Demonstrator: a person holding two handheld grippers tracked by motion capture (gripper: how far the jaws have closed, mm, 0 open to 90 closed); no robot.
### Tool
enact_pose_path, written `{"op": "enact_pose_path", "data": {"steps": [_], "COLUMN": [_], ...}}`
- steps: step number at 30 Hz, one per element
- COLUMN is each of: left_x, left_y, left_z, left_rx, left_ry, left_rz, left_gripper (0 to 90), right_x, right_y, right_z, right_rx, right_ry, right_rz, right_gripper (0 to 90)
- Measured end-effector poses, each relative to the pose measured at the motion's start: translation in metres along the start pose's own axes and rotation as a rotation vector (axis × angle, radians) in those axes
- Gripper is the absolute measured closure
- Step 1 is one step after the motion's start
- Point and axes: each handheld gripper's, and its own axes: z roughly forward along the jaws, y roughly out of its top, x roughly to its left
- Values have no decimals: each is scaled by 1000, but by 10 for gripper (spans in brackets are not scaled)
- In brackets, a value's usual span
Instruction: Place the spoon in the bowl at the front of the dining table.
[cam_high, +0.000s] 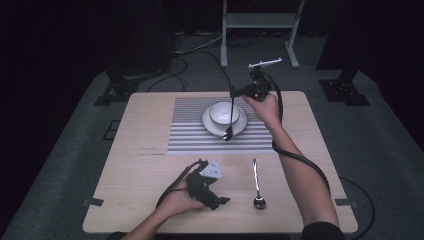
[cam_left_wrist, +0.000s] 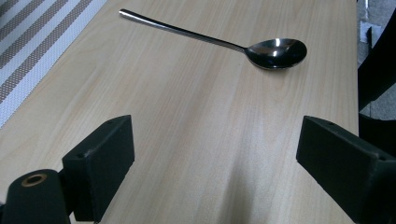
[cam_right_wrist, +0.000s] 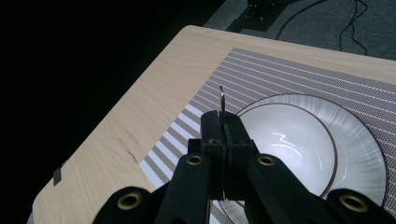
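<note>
My right gripper (cam_high: 233, 91) (cam_right_wrist: 223, 123) is held above the far side of the table, shut on the thin handle of a spoon (cam_high: 231, 117) (cam_right_wrist: 222, 99). That spoon hangs straight down, its scoop end over the near rim of a white bowl (cam_high: 223, 112) (cam_right_wrist: 285, 140) on a white plate (cam_high: 242, 126) (cam_right_wrist: 364, 154). A second spoon (cam_high: 256, 182) (cam_left_wrist: 275, 50) lies flat on the bare wood near the front. My left gripper (cam_high: 222, 201) (cam_left_wrist: 215, 140) rests low near the front edge, open, with its jaws pointing at that spoon from a short distance.
A striped grey-and-white placemat (cam_high: 190, 130) (cam_left_wrist: 28, 51) (cam_right_wrist: 280, 74) lies under the plate on the wooden table (cam_high: 145, 165). Beyond the table's far edge stand a metal frame (cam_high: 260, 22) and dark stands on carpet, with cables on the floor.
</note>
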Motion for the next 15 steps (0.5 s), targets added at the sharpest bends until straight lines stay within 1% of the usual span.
{"op": "enact_pose_path", "data": {"steps": [7, 9, 15], "left_x": [0, 0, 0], "left_y": [0, 0, -1], "left_z": [0, -1, -2], "left_rx": [-5, -5, -4], "left_ry": [1, 2, 4], "left_rz": [-8, -7, -7], "left_gripper": [84, 84, 84], "right_x": [0, 0, -3], "right_y": [9, 11, 21], "right_z": [4, 5, 3], "right_rx": [2, 2, -6], "right_ry": [-10, -10, -30], "right_rz": [5, 6, 10], "right_gripper": [888, 888, 888]}}
